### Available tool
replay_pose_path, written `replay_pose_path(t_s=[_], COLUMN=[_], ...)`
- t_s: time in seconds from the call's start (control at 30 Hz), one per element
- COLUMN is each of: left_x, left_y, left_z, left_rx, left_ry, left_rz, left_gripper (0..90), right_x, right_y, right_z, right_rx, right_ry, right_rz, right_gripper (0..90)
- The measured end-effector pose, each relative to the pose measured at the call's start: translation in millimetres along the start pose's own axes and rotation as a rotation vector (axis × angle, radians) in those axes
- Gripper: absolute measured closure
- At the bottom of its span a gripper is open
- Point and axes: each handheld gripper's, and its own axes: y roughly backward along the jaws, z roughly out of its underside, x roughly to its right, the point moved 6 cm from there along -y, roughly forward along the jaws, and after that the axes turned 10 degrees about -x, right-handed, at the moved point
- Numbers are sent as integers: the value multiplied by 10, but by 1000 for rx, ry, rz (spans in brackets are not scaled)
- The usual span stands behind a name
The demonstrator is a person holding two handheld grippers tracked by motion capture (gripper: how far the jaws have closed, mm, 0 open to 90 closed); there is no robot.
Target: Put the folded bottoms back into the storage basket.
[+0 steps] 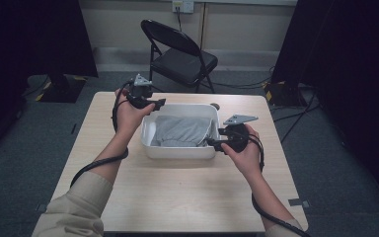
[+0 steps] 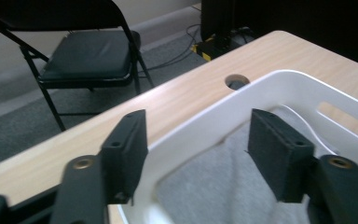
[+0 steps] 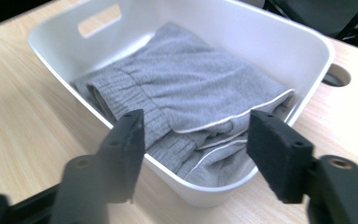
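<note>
Grey garment (image 3: 186,107) lies folded inside the white bin (image 1: 149,143), between both grippers. Left gripper (image 2: 198,149) and right gripper (image 3: 196,154) stand open, empty, apparently just released. Next: withdraw clear of the rim.

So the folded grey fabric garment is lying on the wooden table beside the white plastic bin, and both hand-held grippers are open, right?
Not quite: the folded grey fabric garment lies inside the white plastic bin, not beside it, as the right gripper view shows. The left hand-held gripper and right hand-held gripper are indeed open.
</note>
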Motion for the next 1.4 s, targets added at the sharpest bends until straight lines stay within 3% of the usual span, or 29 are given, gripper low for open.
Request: replay_pose_path(t_s=[0.13, 0.37, 0.43, 0.57, 0.6, 0.9, 1.4], left_x=[85, 177, 212, 240, 251, 229, 214], left_y=[122, 261, 314, 376, 411, 585, 647], left_z=[49, 97, 154, 240, 314, 634, 908], left_rx=[4, 13, 11, 8, -3, -18, -18], left_ry=[3, 2, 21, 20, 39, 55, 64], left_rz=[22, 37, 61, 71, 91, 110, 124], left_gripper=[303, 259, 240, 238, 235, 214, 204], right_x=[-7, -63, -95, -113, -124, -125, -47], right_y=[99, 193, 239, 291, 303, 327, 355], right_z=[21, 81, 92, 109, 152, 354, 586], right_rx=[38, 47, 53, 70, 73, 65, 51], right_ry=[-33, -30, -16, -20, -26, -47, -77], right_rz=[-4, 8, 13, 12, 7, 12, 20], right_gripper=[291, 266, 261, 248, 238, 220, 211])
